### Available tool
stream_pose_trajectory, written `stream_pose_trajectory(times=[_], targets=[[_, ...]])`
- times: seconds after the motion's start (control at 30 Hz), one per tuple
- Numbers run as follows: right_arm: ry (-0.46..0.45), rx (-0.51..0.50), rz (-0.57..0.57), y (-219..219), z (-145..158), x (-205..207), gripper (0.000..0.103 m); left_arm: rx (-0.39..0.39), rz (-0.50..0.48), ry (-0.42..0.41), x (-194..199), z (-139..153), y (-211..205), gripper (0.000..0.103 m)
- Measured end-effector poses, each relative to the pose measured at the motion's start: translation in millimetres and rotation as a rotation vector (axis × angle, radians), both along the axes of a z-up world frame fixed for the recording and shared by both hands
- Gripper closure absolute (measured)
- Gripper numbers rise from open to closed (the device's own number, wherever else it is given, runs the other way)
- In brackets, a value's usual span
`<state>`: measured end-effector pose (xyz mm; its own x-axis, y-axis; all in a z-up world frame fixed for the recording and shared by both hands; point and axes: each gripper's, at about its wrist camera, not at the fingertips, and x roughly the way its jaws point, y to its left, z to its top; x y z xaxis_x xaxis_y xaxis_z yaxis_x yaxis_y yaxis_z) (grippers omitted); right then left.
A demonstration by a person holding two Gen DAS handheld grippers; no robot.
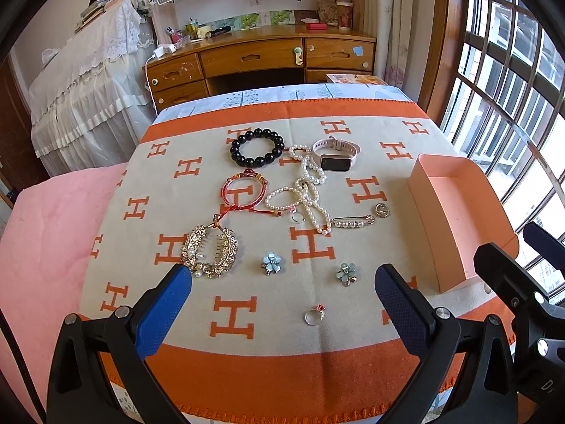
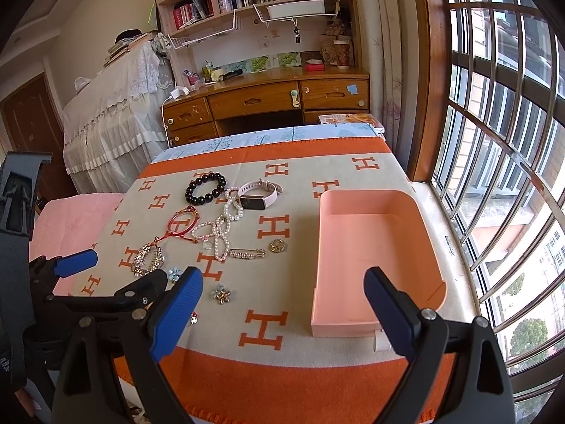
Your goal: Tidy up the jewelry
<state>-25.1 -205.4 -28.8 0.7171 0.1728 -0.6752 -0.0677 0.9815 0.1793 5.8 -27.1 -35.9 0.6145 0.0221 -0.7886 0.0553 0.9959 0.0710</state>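
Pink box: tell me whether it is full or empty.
Empty. The pink box shows only its bare floor in the right wrist view; all the jewelry lies outside on the blanket.

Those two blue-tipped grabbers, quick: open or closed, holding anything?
Left gripper: open, holding nothing, above the orange-and-cream patterned blanket.
Right gripper: open, holding nothing.

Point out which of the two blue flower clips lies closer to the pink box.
The blue flower clip on the right, lying above the ring. The other flower clip sits further left, beside the rhinestone hair comb, away from the pink box.
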Motion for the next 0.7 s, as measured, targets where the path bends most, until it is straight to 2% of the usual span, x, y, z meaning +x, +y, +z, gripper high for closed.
stream_pose_trajectory(times=[0.13,0.23,0.37,0.7], targets=[[0.010,-0.004,0.011,1.0,-1.2,4.2,0.009,0.035,-0.003,-0.024,2.3,3.6,-2.1,0.001],[0.016,-0.009,0.021,1.8,-0.2,8.3,0.009,0.033,-0.017,-0.034,5.4,4.6,-1.0,0.001],[0.031,-0.032,0.028,4.2,-0.6,15.3,0.009,0.020,-0.031,-0.003,14.4,2.0,1.1,0.001],[0.008,-0.137,0.053,15.3,7.3,31.9,0.009,-0.096,-0.074,0.086,41.3,-0.8,11.1,0.001]])
